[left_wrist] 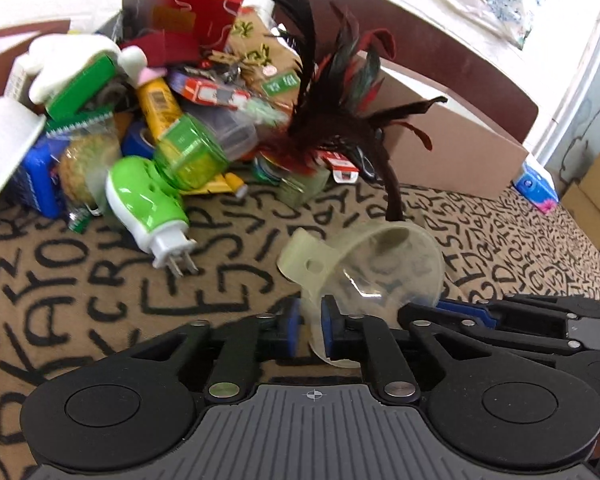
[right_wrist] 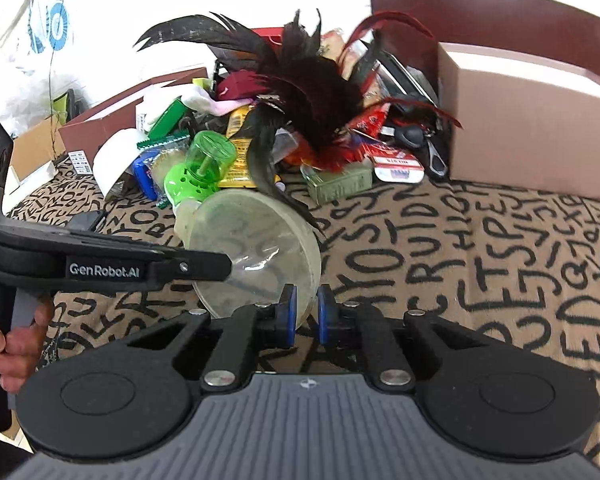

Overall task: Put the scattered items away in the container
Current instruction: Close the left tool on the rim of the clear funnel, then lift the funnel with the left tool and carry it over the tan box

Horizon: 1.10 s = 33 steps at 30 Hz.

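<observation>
The left gripper (left_wrist: 310,326) has its blue-padded jaws nearly closed, clasping the narrow stem of a translucent plastic funnel (left_wrist: 374,264) that lies on the letter-patterned tablecloth (left_wrist: 100,280). The right gripper (right_wrist: 304,314) pinches the funnel's wide rim between its own narrowly set jaws. Just beyond the funnel lies a dark red-and-black feather duster (left_wrist: 332,112), against a pile of clutter beside a brown cardboard box (right_wrist: 532,136) at the far right.

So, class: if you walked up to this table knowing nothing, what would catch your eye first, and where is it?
The dark red and black feather duster fans out over the heap of clutter at the back. In front of it a clear plastic funnel sits at both grippers' tips. All of it rests on a tan tablecloth printed with black letters.
</observation>
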{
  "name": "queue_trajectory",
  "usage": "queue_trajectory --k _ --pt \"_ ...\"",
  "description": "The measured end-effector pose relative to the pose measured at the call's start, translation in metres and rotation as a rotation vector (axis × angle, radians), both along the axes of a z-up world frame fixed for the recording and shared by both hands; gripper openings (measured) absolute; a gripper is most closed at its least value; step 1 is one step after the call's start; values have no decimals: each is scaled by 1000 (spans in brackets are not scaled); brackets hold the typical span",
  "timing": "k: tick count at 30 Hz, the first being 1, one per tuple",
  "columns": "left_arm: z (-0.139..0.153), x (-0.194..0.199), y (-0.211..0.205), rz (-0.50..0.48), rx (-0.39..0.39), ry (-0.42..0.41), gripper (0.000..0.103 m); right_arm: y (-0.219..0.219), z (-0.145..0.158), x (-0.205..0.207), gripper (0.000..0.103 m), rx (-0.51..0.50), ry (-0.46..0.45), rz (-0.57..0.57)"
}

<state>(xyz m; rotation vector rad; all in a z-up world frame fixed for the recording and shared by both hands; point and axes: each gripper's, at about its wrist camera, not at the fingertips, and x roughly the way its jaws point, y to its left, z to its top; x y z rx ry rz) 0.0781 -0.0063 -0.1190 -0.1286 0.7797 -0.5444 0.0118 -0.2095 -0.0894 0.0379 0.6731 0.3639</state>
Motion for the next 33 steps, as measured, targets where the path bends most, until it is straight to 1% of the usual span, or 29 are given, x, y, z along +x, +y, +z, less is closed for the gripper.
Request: queue_trajectory --k 1,5,6,7,8,10,11,12,15,19,22,24,27,33 --pt "0 0 -1 3 3 -5 37 -1 -1 0 13 5 -1 -4" --pt "-1 2 0 15 3 -9 37 -1 -1 2 13 13 -3 -8" --pt "-1 4 -1 11 -2 -2 32 -1 -1 3 14 15 -5 -9" --pt "-1 6 -1 5 -6 3 16 -1 -1 3 14 17 -6 -11" --pt "-1 6 -2 -1 -6 6 15 -1 -1 3 15 17 -8 -12" --pt "-1 6 -4 -5 3 2 16 0 0 4 16 12 -14 -15" --pt "-1 6 -5 -7 5 2 25 0 0 4 16 12 -15 -16" --pt "-1 6 -6 -9 2 4 30 0 0 5 16 14 -14 -15" --pt "-1 6 -8 -13 8 5 29 1 0 6 16 15 -9 -9" --pt "4 4 -11 -32 13 3 20 0 3 1 13 -14 -18 -11" --pt "8 0 -17 -50 7 11 19 -9 9 -4 13 -2 -14 -21" --pt "12 -3 -22 -67 4 5 16 -15 16 -9 13 -1 -22 -34" --pt "22 -8 -32 -95 -5 -19 16 -23 28 -18 13 -9 -48 -52" --pt "53 -14 -56 -147 -32 -102 16 -44 57 -31 13 -10 -131 -98"
